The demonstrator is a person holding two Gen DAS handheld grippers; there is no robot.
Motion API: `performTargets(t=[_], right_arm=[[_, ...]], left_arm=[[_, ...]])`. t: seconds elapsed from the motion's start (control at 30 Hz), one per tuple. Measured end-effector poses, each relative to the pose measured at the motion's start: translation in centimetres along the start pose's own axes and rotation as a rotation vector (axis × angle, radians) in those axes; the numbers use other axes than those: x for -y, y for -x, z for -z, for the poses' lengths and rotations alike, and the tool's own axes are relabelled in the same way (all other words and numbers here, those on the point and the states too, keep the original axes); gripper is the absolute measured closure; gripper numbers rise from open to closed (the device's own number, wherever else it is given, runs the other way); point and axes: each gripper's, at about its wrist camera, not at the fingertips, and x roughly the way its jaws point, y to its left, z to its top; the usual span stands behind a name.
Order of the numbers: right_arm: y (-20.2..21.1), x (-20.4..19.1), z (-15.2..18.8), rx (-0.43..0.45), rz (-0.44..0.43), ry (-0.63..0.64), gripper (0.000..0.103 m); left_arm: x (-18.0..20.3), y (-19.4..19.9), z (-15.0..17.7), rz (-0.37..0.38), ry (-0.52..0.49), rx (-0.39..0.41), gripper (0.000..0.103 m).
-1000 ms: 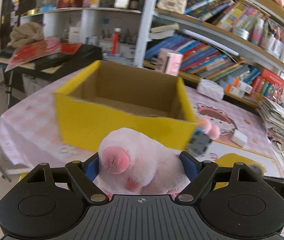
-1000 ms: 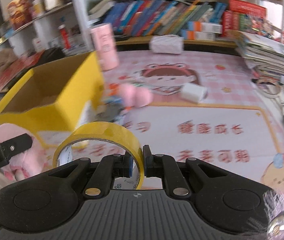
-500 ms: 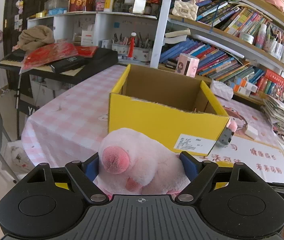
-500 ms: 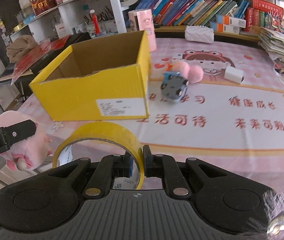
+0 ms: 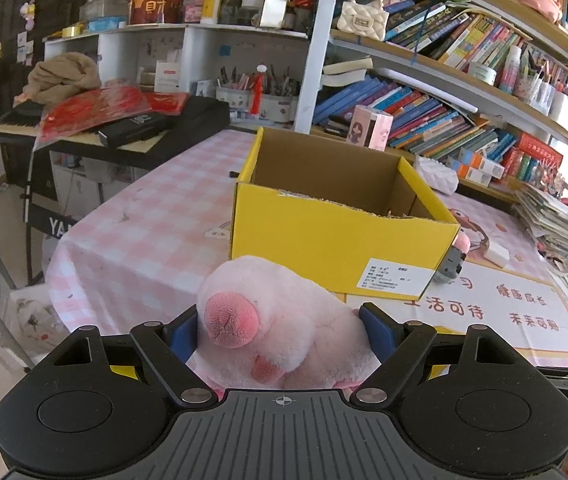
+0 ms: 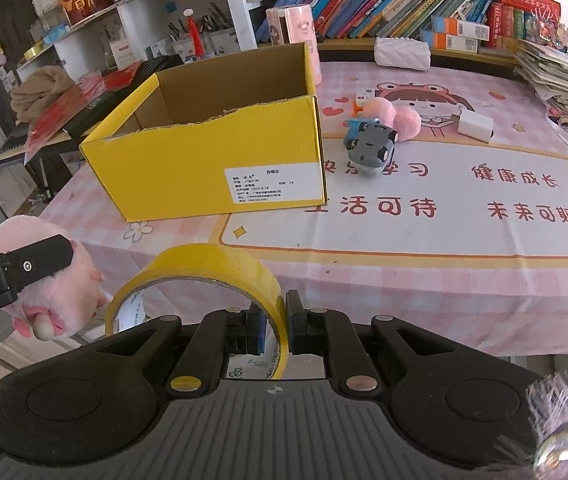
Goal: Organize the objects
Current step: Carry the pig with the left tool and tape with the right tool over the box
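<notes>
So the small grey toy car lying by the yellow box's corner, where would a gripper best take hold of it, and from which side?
Probably across the grey toy car body, coming from above with one finger on each long side. It lies tipped with its wheels showing, so the flat flanks between the wheels look like the firmest faces. The yellow box stands close on its left and pink pom-poms touch it behind, so side approaches look cramped.

Left wrist view: looking down along its fingers from off the table edge, facing the yellow cardboard box (image 5: 340, 236) head-on, fairly near. Right wrist view: same downward tilt, further right of that box (image 6: 219, 148), also near. Shared: box, grey toy car (image 6: 372, 150) beside it, bookshelf behind.
</notes>
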Motion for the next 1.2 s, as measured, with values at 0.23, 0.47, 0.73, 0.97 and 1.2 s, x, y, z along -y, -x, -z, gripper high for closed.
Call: performTargets(t=[0.23, 0.47, 0.73, 0.97, 1.2], right_arm=[[0.0, -0.7, -0.2, 0.0, 0.015, 0.007, 0.094], [-0.2, -1.3, -0.6, 0.0, 0.023, 0.014, 0.094], [-0.2, -1.9, -2.1, 0.052, 0.029, 0.044, 0.094], [0.1, -2.0, -6.3, 0.19, 0.04, 0.081, 0.094], [-1.6, -1.6, -12.2, 0.286, 0.023, 0.094, 0.094]], left_arm=[[-0.7, -0.1, -0.3, 0.017, 0.004, 0.006, 0.02], [-0.9, -0.1, -0.7, 0.03, -0.004, 0.025, 0.02], [-0.7, -0.1, -2.5, 0.031, -0.019, 0.089, 0.02], [0.6, -0.7, -6.1, 0.047, -0.056, 0.218, 0.02], [2.2, -3.5, -9.5, 0.027, -0.08, 0.275, 0.02]])
